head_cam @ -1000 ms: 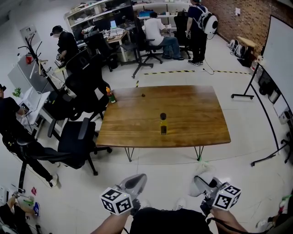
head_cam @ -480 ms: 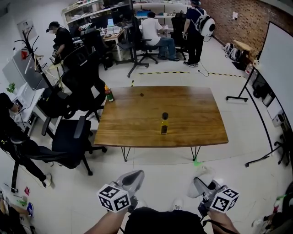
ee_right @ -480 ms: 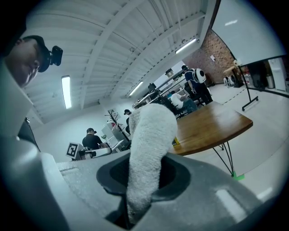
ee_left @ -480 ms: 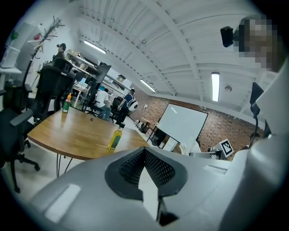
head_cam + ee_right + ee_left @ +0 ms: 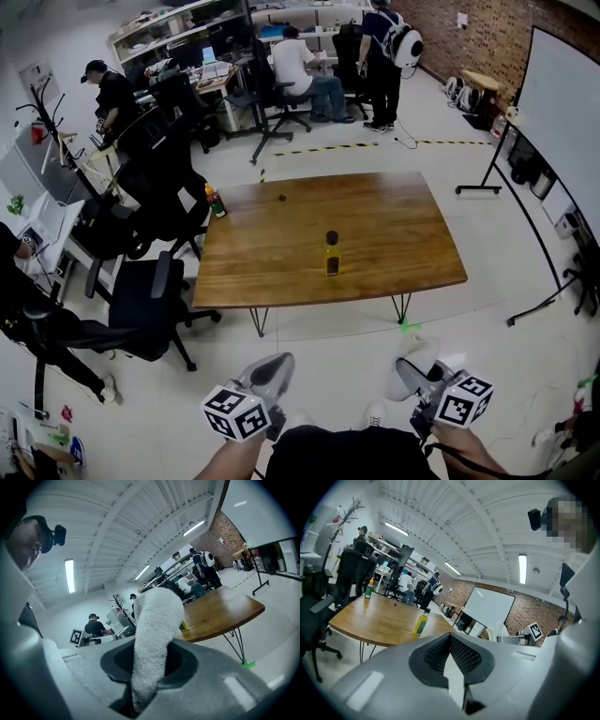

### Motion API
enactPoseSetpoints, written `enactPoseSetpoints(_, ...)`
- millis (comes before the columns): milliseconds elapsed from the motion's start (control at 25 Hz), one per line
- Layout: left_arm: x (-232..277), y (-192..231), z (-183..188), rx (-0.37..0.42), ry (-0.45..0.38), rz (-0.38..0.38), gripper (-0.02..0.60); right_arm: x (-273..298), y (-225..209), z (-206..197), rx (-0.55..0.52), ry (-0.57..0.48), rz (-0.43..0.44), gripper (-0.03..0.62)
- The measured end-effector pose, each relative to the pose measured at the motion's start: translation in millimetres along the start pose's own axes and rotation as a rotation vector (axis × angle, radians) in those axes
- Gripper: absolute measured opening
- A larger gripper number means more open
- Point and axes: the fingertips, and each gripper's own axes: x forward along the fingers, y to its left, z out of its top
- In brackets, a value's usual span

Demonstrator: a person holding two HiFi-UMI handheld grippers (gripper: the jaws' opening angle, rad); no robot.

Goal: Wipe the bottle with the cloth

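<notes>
Bottle, yellow with a dark cap, stands upright on the wooden table, a bit toward the near edge, 6 o'clock of the table's middle and dead ahead of me at 12 o'clock. It's alone there, nothing touching it. Cloth is in my right gripper. The jaws are clamped on it and the white terry sticks up and out past them. My left gripper has its jaws closed together on nothing, and I see the bottle past it at about 11 o'clock. In the head view both grippers sit low and close to my body, the left at 7 o'clock and the right at 5 o'clock, with bare floor between them and the table, so they're well apart from the bottle. Progress as I judge it: cloth picked up, that's all. No wiping yet and the bottle isn't steadied. Left to do: close in on the table, likely hold the bottle with the left, and rub it with the cloth. A green bottle stands at the table's far-left corner, 10 o'clock of the yellow one.
</notes>
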Motion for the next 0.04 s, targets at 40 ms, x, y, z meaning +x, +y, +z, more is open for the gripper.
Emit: enactPoseSetpoints(40, 2.6, -0.7, 1.9, 0.001, -0.009, -0.001, 0.017, 0.1, -1.5, 3.3, -0.002, 0.000, 0.002, 0.071)
